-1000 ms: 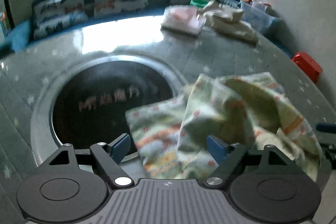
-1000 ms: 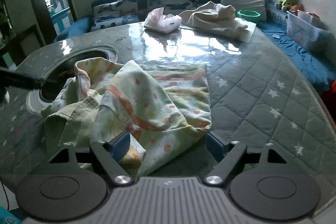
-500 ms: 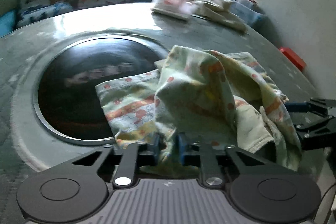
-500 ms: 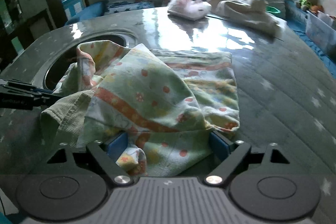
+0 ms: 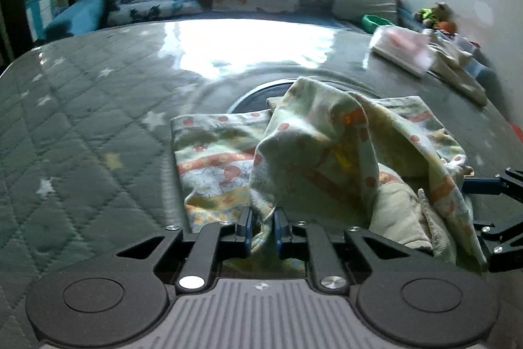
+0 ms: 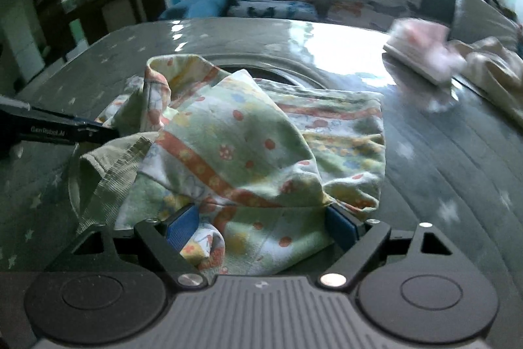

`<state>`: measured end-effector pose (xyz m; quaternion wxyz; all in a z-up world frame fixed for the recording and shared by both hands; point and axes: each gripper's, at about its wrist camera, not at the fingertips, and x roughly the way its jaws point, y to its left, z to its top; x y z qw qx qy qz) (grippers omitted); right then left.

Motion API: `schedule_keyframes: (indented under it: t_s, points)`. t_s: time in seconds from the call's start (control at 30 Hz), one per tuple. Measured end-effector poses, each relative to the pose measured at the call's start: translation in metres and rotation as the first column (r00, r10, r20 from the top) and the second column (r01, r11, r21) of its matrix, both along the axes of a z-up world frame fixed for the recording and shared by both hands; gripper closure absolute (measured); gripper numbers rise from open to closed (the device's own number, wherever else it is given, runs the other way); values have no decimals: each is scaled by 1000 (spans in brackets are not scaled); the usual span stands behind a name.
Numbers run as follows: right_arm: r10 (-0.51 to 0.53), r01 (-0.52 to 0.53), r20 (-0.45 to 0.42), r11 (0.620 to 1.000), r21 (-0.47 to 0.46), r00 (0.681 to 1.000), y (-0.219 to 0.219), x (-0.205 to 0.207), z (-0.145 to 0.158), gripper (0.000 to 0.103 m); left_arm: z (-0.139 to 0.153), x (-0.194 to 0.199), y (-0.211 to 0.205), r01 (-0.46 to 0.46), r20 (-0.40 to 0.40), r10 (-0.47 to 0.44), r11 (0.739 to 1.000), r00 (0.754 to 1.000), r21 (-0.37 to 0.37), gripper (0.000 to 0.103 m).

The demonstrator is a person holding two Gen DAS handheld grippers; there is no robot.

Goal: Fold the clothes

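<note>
While my left gripper (image 5: 263, 226) is pinched together on a fold of the printed garment (image 5: 313, 152), my right gripper (image 6: 261, 228) stands wide apart with cloth lying between its fingers. That garment sits rumpled on the quilted table (image 5: 81, 120), partly over the round inset (image 5: 258, 94). I judge it light, limp and prone to sag, so I'd grip hems or corners; the ribbed edge (image 6: 111, 165) at nine o'clock looks firmest.
</note>
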<state>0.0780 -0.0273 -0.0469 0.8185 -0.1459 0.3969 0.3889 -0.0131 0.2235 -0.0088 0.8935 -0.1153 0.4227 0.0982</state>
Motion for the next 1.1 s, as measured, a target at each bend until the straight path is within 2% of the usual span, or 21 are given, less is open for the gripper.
schedule_keyframes:
  t_s: [0.17, 0.27, 0.37, 0.4, 0.47, 0.6, 0.63, 0.83, 1.0, 1.03, 1.07, 1.1]
  points:
    - [33, -34, -39, 999, -8, 999, 0, 6, 12, 19, 9, -7, 5, 10, -17, -9, 1000, 1000, 12, 82]
    - [33, -33, -10, 999, 13, 999, 0, 12, 33, 22, 18, -9, 9, 21, -18, -21, 999, 1000, 30, 81]
    - [32, -32, 22, 999, 34, 999, 0, 17, 55, 25, 34, -2, 15, 20, 0, -20, 998, 1000, 62, 67]
    - [31, -32, 32, 999, 41, 999, 0, 19, 62, 25, 39, 1, 16, 15, 9, -15, 997, 1000, 73, 60]
    - [36, -38, 40, 997, 62, 999, 11, 28, 73, 29, 49, 12, 18, 3, 24, -5, 996, 1000, 92, 56]
    - [62, -64, 25, 995, 81, 998, 42, 50, 76, 35, 60, 42, 25, -8, 37, 4, 994, 999, 113, 50]
    - [68, -69, 20, 994, 83, 997, 50, 55, 75, 40, 61, 50, 26, -10, 33, 6, 993, 999, 115, 49]
    - [91, -91, -10, 995, 52, 996, 90, 78, 60, 51, 49, 102, 31, -13, -13, 15, 993, 1000, 116, 47]
    - [101, -101, -39, 995, -1, 994, 109, 91, 40, 64, 27, 127, 28, 8, -62, -2, 995, 998, 96, 47]
    - [104, -104, -39, 994, -13, 994, 112, 92, 36, 68, 22, 131, 28, 12, -73, -5, 995, 997, 96, 50]
    - [102, -103, -42, 994, -30, 994, 115, 94, 31, 73, 18, 133, 28, 17, -83, -9, 996, 997, 90, 58]
    - [102, -104, -45, 994, -43, 994, 115, 94, 28, 76, 13, 135, 28, 27, -94, -20, 997, 995, 73, 82]
